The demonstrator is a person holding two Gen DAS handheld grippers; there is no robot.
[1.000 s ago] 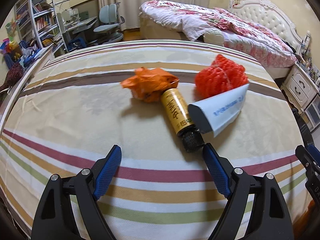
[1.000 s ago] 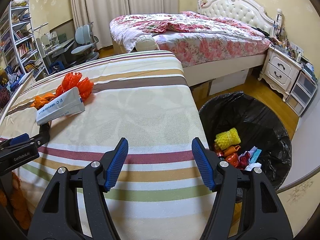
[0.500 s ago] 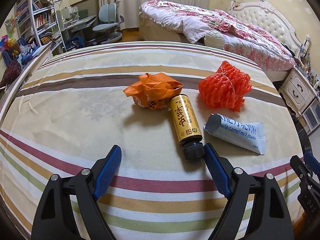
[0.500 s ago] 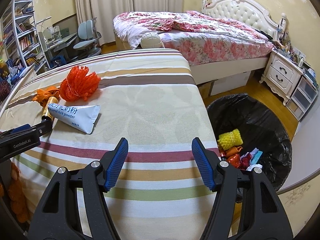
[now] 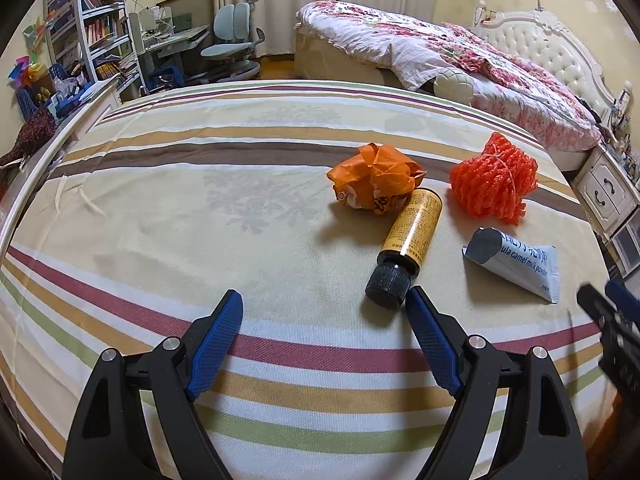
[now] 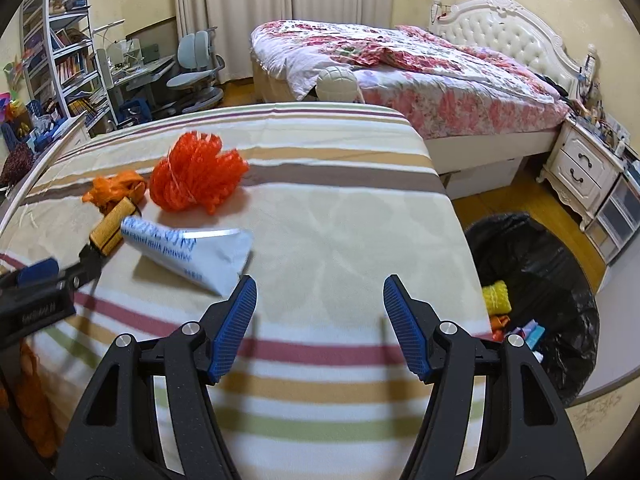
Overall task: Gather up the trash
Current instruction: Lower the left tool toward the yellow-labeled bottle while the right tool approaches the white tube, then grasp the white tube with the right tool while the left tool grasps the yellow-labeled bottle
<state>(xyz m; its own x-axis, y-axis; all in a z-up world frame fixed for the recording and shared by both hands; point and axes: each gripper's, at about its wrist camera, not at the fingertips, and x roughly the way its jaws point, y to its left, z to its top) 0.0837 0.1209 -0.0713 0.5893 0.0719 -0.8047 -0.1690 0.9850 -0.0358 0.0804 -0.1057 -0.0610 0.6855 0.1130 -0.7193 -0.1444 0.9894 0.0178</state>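
Observation:
Trash lies on the striped tablecloth (image 5: 168, 216): a crumpled orange wrapper (image 5: 374, 182), a yellow bottle (image 5: 412, 236) with a black cap, a red foam net (image 5: 494, 178) and a white milk-powder pouch (image 5: 516, 262). My left gripper (image 5: 324, 304) stands open just short of the bottle, whose cap is by the right fingertip. My right gripper (image 6: 320, 292) is open over bare cloth, with the milk-powder pouch (image 6: 192, 254) just left of its left finger. The red foam net (image 6: 196, 176), the yellow bottle (image 6: 110, 230) and the orange wrapper (image 6: 116, 186) lie further left there.
A bin lined with a black bag (image 6: 560, 276), with trash inside, stands on the floor right of the table. Behind are a bed (image 6: 420, 76), a white nightstand (image 6: 584, 168), a desk with chairs (image 5: 232, 48) and a bookshelf (image 5: 96, 28). The other gripper (image 6: 36, 292) shows at the left edge.
The pouch, first tilted up against the bottle, now lies flat on the cloth to its right. Both views have slid, and the trash now sits nearer my right gripper.

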